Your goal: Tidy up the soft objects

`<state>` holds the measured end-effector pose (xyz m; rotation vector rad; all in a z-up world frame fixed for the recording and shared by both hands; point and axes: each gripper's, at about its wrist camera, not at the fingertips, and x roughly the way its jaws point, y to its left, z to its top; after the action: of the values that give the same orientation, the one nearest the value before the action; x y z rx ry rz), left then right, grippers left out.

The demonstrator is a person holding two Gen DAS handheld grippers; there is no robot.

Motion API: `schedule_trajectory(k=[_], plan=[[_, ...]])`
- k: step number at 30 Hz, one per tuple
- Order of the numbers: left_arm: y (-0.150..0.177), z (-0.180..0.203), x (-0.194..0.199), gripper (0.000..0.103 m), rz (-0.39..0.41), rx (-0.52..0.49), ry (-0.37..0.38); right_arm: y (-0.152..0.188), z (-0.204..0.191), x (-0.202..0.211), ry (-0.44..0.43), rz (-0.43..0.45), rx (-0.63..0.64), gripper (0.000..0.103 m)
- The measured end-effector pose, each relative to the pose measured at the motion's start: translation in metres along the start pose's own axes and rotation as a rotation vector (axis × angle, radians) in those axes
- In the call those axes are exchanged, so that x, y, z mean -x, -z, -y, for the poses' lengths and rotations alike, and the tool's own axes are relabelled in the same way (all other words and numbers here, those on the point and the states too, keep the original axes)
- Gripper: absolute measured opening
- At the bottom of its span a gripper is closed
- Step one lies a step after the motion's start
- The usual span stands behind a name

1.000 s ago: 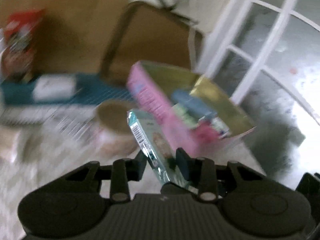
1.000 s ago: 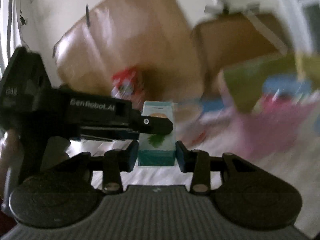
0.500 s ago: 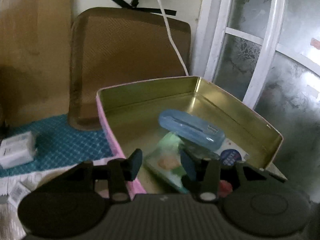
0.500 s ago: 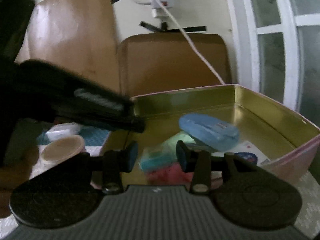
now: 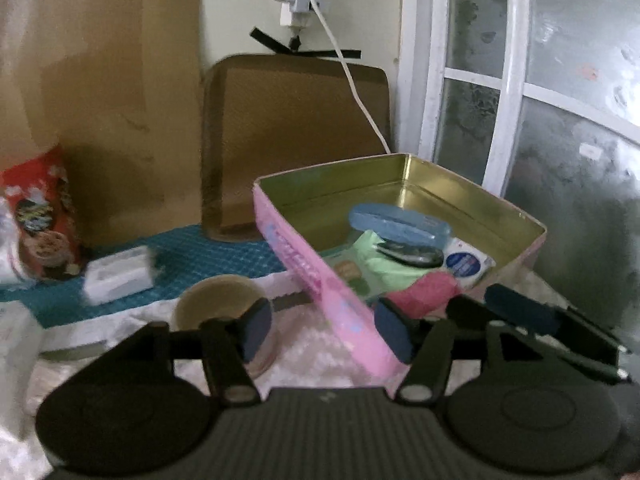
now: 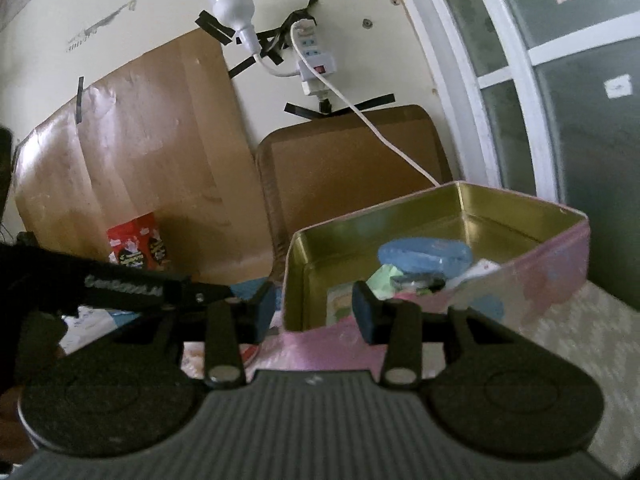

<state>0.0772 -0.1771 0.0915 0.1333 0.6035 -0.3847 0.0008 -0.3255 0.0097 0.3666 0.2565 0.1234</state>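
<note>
The left gripper [image 5: 324, 332] hangs in front of the pink rectangular tin with a gold inside [image 5: 320, 276], and its fingers [image 5: 256, 328] have just been opening; they now stand well apart with nothing clamped between them. The tin's pink side wall runs down through the gap, but neither pad presses on it. A round tan-lidded tub [image 5: 218, 300] sits on the desk just behind the left finger.

The right gripper [image 6: 316, 312] hovers at the near corner of the same tin [image 6: 540, 272], its fingers [image 6: 364, 312] parted a moderate way and empty. The tin's corner shows between them without being gripped. In the left wrist view the right gripper's dark arm [image 5: 552, 328] reaches in from the right edge, beside the tin.

The soft things lie inside the tin: a pale green soft pack [image 5: 380, 260], a pink soft bundle [image 5: 428, 292] at the near end, and a white pack with a blue round label [image 5: 464, 262]. A light blue oblong plastic case [image 5: 396, 226] rests on top of them.

A white small packet [image 5: 118, 274] lies on the teal patterned mat [image 5: 208, 256], well apart from the tin, near a red snack box [image 5: 40, 224].
</note>
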Motion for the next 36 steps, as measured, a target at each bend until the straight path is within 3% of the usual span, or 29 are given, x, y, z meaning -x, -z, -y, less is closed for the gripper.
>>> schedule_trajectory(k=[6, 10, 13, 21, 36], plan=[[0.021, -0.016, 0.032, 0.07, 0.028, 0.022, -0.046, 0.006, -0.021, 0.013, 0.022, -0.029, -0.021, 0.046], [0.038, -0.031, 0.047, 0.071, 0.033, 0.048, -0.074, 0.008, -0.035, 0.019, 0.014, -0.053, -0.035, 0.046], [0.049, -0.043, 0.054, 0.073, 0.035, 0.06, -0.097, 0.009, -0.046, 0.021, 0.004, -0.066, -0.03, 0.053], [0.073, -0.079, 0.066, 0.092, 0.044, 0.103, -0.16, 0.015, -0.078, 0.025, -0.008, -0.081, -0.02, 0.059], [0.101, -0.134, 0.07, 0.095, 0.033, 0.142, -0.218, 0.028, -0.13, 0.007, -0.054, -0.138, 0.037, 0.058]])
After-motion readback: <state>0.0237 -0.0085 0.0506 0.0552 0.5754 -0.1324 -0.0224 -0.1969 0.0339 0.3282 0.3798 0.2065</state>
